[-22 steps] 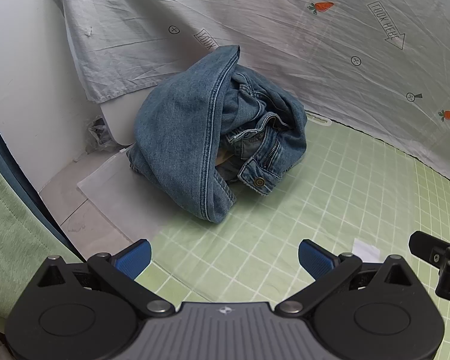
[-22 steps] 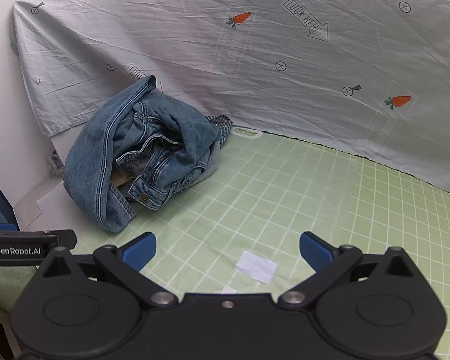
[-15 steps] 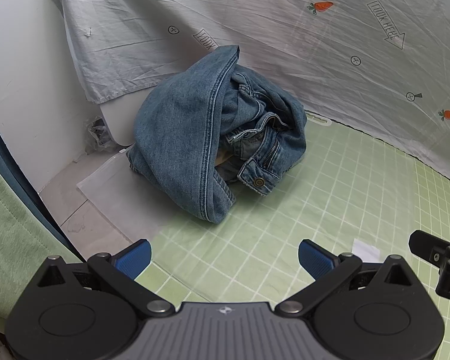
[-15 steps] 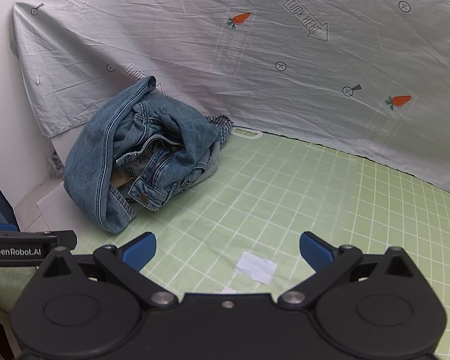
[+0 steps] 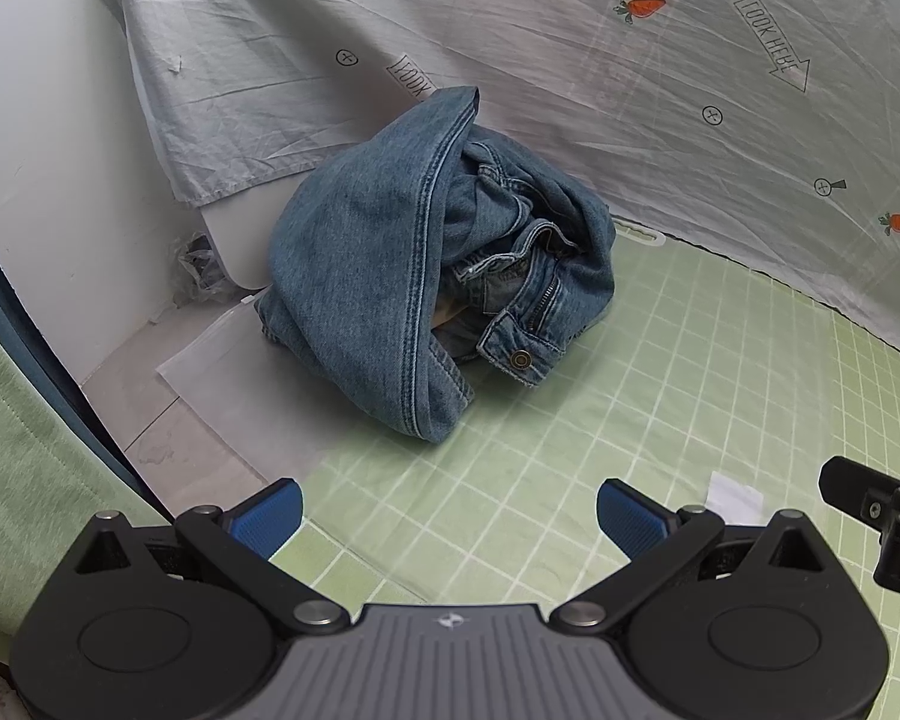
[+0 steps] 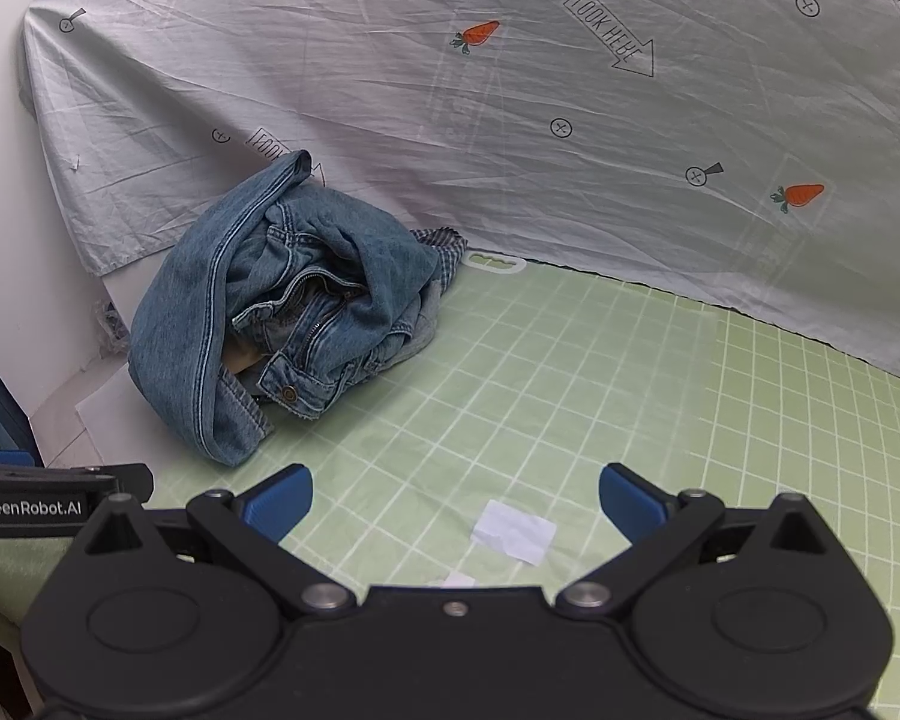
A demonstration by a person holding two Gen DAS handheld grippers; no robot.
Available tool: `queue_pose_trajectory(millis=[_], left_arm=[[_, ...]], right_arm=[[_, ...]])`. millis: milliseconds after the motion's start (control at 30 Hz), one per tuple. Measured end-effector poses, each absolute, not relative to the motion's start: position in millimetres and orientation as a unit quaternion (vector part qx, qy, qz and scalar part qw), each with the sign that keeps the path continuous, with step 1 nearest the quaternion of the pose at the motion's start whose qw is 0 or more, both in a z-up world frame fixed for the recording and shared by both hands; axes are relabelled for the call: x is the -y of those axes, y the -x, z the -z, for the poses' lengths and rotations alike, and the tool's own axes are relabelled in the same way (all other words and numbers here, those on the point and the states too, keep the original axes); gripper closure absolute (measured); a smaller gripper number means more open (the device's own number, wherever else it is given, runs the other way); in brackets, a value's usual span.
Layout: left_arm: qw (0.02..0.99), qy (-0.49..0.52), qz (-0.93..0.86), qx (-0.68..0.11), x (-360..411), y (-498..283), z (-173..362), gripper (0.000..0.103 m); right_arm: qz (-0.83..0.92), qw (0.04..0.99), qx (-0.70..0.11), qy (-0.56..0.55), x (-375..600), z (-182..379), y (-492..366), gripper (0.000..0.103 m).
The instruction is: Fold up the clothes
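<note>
A crumpled pair of blue denim jeans (image 5: 414, 264) lies in a heap at the far left corner of the green grid mat (image 5: 660, 396), its open fly and brass button facing me; it also shows in the right wrist view (image 6: 282, 312). A bit of checked cloth (image 6: 444, 246) peeks out behind the heap. My left gripper (image 5: 450, 513) is open and empty, hovering over the mat in front of the jeans. My right gripper (image 6: 456, 501) is open and empty, further right over the mat (image 6: 660, 396).
A grey sheet (image 6: 510, 108) printed with carrots and arrows hangs behind the mat. A white paper slip (image 6: 513, 531) lies on the mat near my right gripper. A white wall (image 5: 42, 180) and bare floor lie left of the mat. Green fabric (image 5: 24, 480) is at the left edge.
</note>
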State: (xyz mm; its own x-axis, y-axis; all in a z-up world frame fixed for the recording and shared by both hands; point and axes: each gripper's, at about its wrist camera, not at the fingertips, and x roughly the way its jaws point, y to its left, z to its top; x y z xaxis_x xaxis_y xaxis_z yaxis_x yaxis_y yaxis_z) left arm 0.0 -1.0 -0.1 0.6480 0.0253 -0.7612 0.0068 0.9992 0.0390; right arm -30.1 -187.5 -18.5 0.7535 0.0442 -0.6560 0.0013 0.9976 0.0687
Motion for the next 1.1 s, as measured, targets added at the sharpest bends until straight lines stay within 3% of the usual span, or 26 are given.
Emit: queue_pose_trajectory(millis=[1100], left_arm=[[0.902, -0.013, -0.009, -0.431, -3.2, -5.2, 4.9, 0.000]], right_arm=[[-0.017, 0.934, -0.354, -0.035, 189.6, 25.2, 26.4, 0.000]])
